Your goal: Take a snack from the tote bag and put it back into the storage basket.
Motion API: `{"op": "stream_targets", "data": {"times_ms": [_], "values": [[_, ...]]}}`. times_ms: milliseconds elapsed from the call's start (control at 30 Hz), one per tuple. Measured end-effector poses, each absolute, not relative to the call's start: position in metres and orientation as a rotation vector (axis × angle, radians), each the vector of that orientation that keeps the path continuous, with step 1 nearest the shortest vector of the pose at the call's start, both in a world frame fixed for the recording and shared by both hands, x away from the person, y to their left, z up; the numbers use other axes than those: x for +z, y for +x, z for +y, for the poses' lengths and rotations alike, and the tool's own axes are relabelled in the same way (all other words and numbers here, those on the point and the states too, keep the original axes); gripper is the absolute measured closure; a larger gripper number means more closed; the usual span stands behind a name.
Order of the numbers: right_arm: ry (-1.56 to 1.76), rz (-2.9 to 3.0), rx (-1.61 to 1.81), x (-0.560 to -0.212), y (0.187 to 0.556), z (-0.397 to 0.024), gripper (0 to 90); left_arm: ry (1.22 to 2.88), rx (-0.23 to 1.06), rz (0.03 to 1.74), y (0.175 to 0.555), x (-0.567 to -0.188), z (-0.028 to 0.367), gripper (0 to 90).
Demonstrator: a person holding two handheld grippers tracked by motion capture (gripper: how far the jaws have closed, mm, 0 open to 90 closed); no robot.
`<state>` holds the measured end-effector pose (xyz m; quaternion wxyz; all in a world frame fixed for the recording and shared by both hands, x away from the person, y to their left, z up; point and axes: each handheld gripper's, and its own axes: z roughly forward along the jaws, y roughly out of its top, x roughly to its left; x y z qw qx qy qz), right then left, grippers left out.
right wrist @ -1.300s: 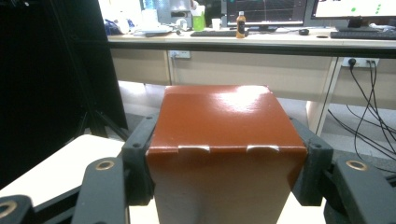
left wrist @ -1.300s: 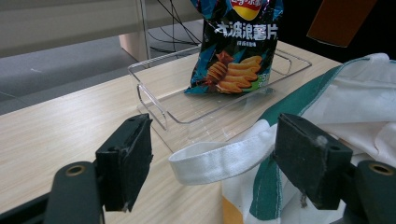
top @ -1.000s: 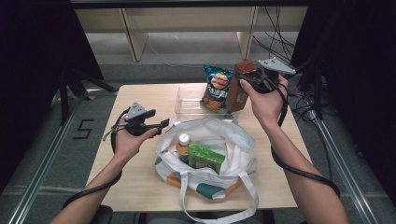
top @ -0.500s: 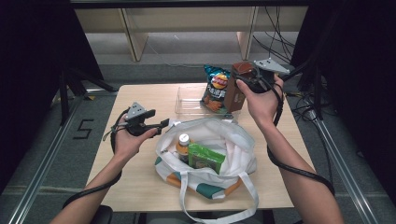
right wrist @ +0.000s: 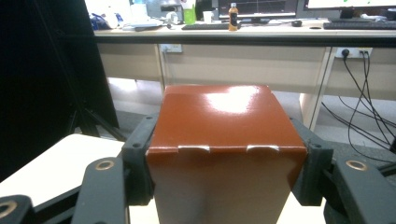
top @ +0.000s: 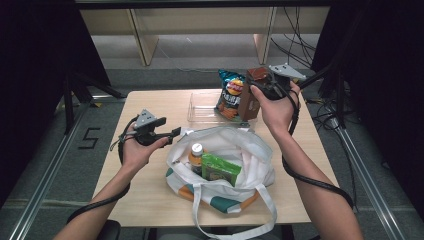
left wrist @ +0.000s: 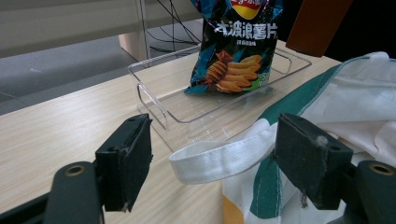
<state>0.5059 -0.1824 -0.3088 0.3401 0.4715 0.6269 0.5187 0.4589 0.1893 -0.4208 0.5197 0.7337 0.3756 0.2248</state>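
Observation:
My right gripper (top: 257, 84) is shut on a glossy brown carton (top: 248, 100), its pads pressed on both sides near the top (right wrist: 224, 140). The carton hangs upright over the right end of a clear plastic tray (top: 200, 114), right beside a blue chips bag (top: 230, 94) standing in the tray. My left gripper (top: 176, 132) is open at the left rim of a white tote bag (top: 252, 165). In the left gripper view a white strap (left wrist: 219, 154) of the tote lies between the open jaws (left wrist: 212, 163), untouched. An orange-labelled bottle (top: 195, 152) and a green packet (top: 220, 169) sit inside the tote.
The wooden table (top: 150, 190) carries the tray at the back and the tote at the front middle. Cables trail from both grippers. Beyond the table stand pale desks, and loose wires lie on the floor at the back right.
My right hand has shifted slightly left with the brown carton, closer to the chips bag. The left hand has stayed still.

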Motion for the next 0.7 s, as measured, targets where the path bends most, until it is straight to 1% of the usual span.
{"op": "stream_targets", "data": {"times_ms": [700], "values": [[1.26,1.611,1.322,-0.321,0.518,-0.174,39.1,1.755,0.536,0.904,0.459,-0.421,0.19,26.6]]}}
